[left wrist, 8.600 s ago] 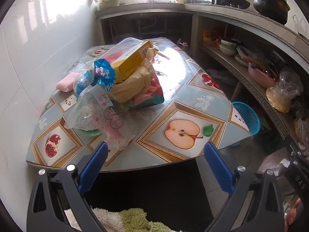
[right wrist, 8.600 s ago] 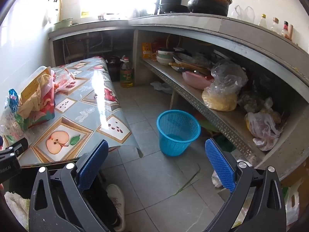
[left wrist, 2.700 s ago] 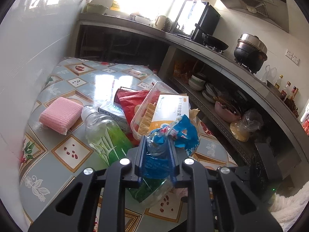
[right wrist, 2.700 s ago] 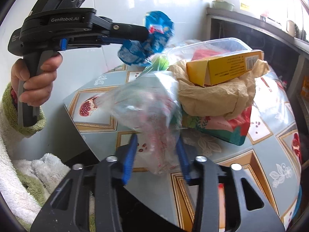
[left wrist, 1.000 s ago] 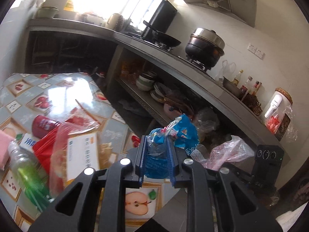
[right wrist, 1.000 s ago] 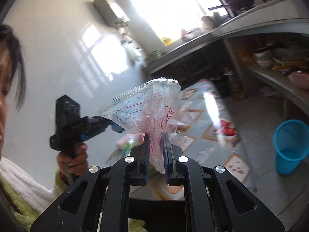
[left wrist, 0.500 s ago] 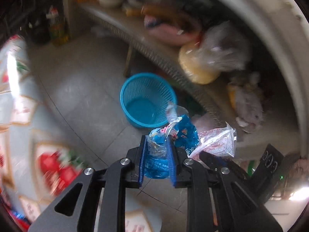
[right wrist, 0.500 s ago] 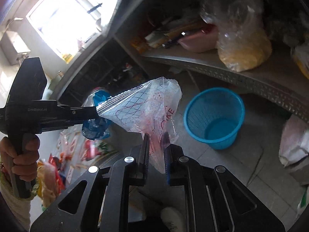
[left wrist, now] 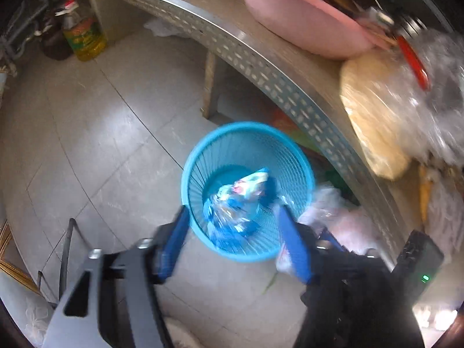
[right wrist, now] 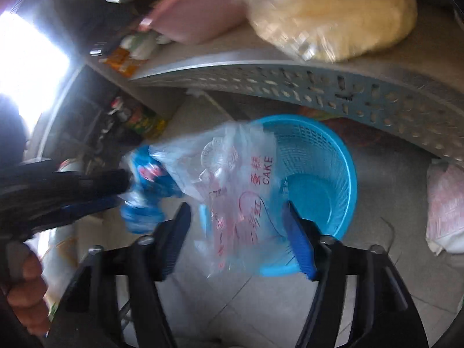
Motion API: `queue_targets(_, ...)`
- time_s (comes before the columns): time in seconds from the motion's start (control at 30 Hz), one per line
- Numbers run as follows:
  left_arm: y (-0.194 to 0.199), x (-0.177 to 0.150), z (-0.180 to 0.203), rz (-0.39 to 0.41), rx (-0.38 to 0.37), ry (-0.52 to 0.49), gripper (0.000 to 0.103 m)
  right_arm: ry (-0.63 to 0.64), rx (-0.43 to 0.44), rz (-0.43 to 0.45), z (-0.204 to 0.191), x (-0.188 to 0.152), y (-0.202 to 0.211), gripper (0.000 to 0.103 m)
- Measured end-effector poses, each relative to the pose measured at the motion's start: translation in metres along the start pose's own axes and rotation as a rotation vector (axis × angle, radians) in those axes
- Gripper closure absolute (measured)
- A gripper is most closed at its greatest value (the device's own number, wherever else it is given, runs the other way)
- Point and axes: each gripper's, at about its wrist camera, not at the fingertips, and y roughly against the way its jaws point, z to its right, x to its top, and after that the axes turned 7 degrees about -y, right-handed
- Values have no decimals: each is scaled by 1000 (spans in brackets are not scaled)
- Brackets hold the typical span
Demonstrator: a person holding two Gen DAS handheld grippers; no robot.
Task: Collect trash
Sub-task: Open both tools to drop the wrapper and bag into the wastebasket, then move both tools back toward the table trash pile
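Observation:
A blue plastic wastebasket [left wrist: 298, 159] stands on the tiled floor by a metal shelf; it also shows in the right wrist view [right wrist: 333, 174]. My left gripper [left wrist: 235, 226] is open above its rim, and the blue snack wrapper [left wrist: 235, 203] is loose between the fingers, over the basket's mouth. The wrapper also shows in the right wrist view [right wrist: 145, 197]. My right gripper [right wrist: 237, 232] is open, and the clear "CAKE" plastic bag [right wrist: 232, 191] is loose between its fingers, just left of the basket.
A perforated metal shelf [left wrist: 261, 61] runs over the basket, with a pink basin [left wrist: 304, 20] and a bagged yellow lump [left wrist: 377, 110] on it. An oil bottle [left wrist: 84, 40] stands on the floor at the back. A plastic bag [right wrist: 443, 208] lies right of the basket.
Both grippers have opened over the basket. The blue wrapper and the clear bag have come free of the fingers and are dropping toward it. Both cameras have moved closer to the basket.

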Motion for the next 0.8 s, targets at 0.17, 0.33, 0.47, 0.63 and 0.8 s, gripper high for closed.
queue_targets(0.17, 9, -4, -11, 25, -61, 48, 31, -24, -12, 13, 4, -10, 4, 37)
queue_targets(0.33, 36, -5, -16, 66, -67, 39, 31, -3, -10, 56, -4, -16, 17, 35)
queue_targets(0.47, 83, -13, -16, 118, -84, 31, 31, 61, -17, 101, -24, -26, 49, 35)
queue_targets(0.63, 168, -43, -17, 194, -135, -43, 31, 183, -60, 173, -59, -57, 107, 24)
queue_targets(0.8, 258, -110, -26, 298, -105, -132, 25, 314, -95, 277, -101, -98, 183, 8)
